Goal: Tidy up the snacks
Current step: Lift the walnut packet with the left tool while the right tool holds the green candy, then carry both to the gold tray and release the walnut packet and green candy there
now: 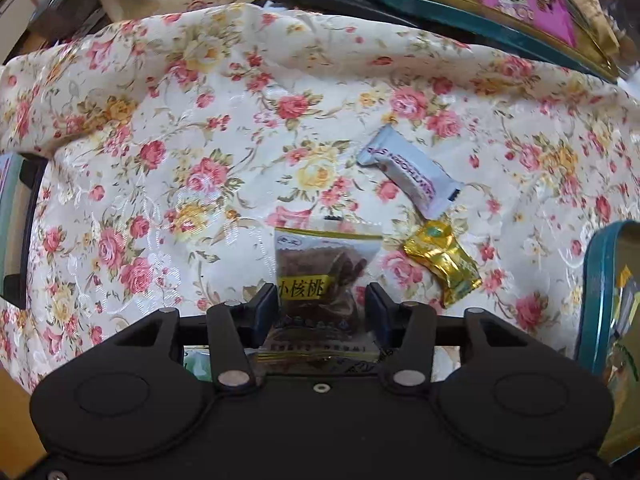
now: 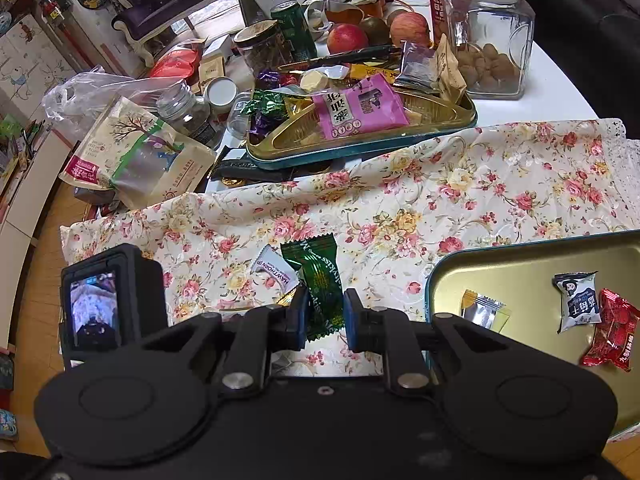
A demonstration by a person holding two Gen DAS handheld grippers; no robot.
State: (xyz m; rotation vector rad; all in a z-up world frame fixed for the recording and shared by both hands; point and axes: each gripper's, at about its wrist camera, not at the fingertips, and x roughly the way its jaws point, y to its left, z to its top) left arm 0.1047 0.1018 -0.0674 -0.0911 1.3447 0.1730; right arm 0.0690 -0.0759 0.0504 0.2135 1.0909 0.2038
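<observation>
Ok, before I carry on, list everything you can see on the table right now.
floral cloth: one, cream with pink roses, spread on the table
hawthorn candy: one, white, on the cloth
gold candy: one, gold, beside the hawthorn candy
near tin: one, teal, gold inside, right of the cloth
packets: three, silver-yellow, white, red, in the near tin
far tray: one, teal and gold, behind the cloth, heaped with snacks
glass jar: one, clear, behind the far tray
apples: two, red, behind the far tray
walnut packet: one, brown
green candy: one, green
left gripper: black, holds the walnut packet
right gripper: black, clamps the green candy
</observation>
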